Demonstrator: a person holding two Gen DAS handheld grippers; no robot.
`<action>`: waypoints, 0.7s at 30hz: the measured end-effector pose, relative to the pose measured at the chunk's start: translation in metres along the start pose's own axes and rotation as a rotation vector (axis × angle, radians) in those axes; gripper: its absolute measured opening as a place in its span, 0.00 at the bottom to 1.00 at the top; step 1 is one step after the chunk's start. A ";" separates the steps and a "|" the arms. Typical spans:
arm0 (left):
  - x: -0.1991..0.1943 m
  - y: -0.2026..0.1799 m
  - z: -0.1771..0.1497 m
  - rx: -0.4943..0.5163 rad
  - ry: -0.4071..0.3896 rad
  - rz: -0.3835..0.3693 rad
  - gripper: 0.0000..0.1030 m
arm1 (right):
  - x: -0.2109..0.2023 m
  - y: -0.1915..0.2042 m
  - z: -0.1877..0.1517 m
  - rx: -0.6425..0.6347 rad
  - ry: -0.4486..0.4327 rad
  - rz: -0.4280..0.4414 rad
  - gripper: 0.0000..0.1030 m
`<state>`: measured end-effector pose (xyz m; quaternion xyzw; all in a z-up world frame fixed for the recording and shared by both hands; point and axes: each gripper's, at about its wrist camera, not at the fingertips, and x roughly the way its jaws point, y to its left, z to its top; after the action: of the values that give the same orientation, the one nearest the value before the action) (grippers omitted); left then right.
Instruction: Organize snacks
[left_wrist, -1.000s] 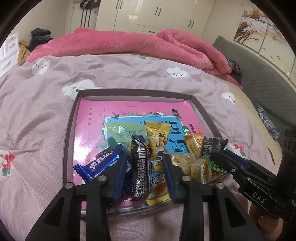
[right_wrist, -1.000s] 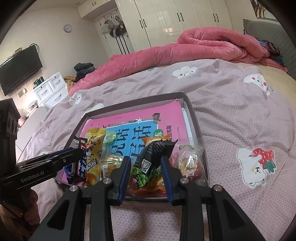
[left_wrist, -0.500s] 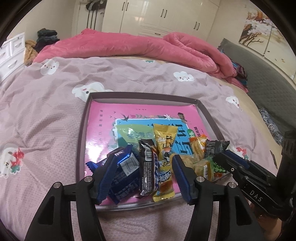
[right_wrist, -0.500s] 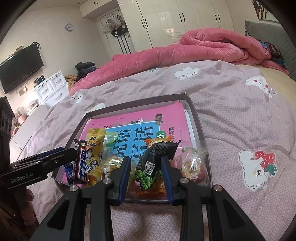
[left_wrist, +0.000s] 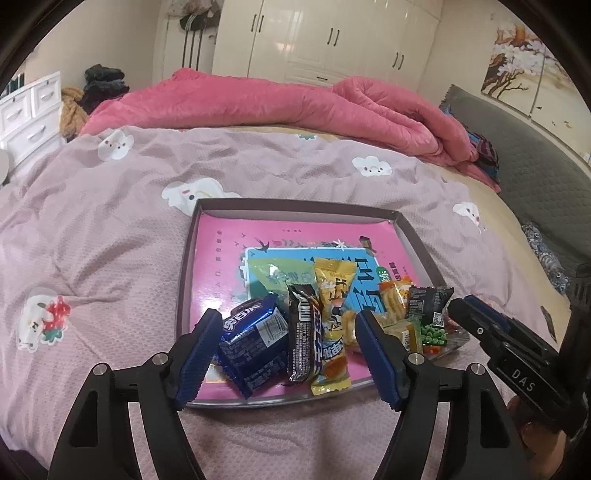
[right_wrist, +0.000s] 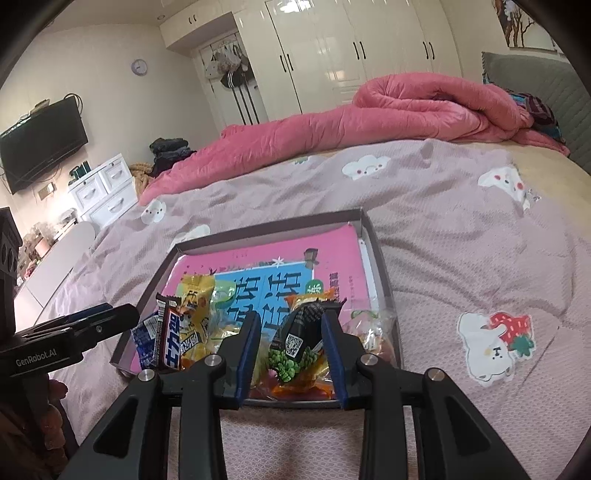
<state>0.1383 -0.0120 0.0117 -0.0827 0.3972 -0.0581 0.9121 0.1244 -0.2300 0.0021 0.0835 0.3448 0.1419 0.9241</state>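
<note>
1. Two tools over one tray, and both sets of jaws are opening. The left tool (left_wrist: 288, 354) stands wide, its blue pads either side of a dark blue wrapped biscuit pack (left_wrist: 255, 345) and a brown chocolate bar (left_wrist: 304, 334), pressing on neither.
2. Right tool (right_wrist: 290, 350) is narrower, jaws coming apart around a black snack packet with a QR code (right_wrist: 301, 332); the packet sits between the pads, close to the right-hand one, though I cannot tell whether it touches.
3. Just beyond the left tool lies a yellow snack packet (left_wrist: 332, 314), right beside the chocolate bar, with a light green packet (left_wrist: 277, 271) behind both.
4. Under and beside the black packet sits a clear bag of green peas (right_wrist: 286, 363), and at the tray's right edge a clear bag with a strawberry print (right_wrist: 371, 326).
5. All the snacks crowd the near end of the shallow grey box tray (left_wrist: 295, 208), which is lined with a pink and blue printed sheet (left_wrist: 229, 258); its far half is bare.
6. Tray rests on a mauve bedspread with cloud prints (left_wrist: 92, 229), a rumpled pink quilt (left_wrist: 280, 107) heaped behind it.
7. White wardrobes (right_wrist: 351, 48) line the far wall, a television (right_wrist: 40, 147) hangs at left above a white drawer unit (right_wrist: 107, 188).
</note>
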 end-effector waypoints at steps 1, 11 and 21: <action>-0.002 0.000 0.000 0.001 -0.002 0.002 0.74 | -0.003 0.000 0.000 0.001 -0.009 -0.004 0.42; -0.021 -0.002 -0.011 0.009 0.002 0.024 0.76 | -0.032 0.005 -0.001 0.006 -0.066 -0.016 0.66; -0.035 -0.003 -0.038 -0.007 0.046 0.029 0.76 | -0.051 0.029 -0.024 -0.038 -0.028 -0.051 0.80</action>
<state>0.0864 -0.0125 0.0119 -0.0789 0.4197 -0.0452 0.9031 0.0660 -0.2175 0.0225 0.0590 0.3312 0.1237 0.9336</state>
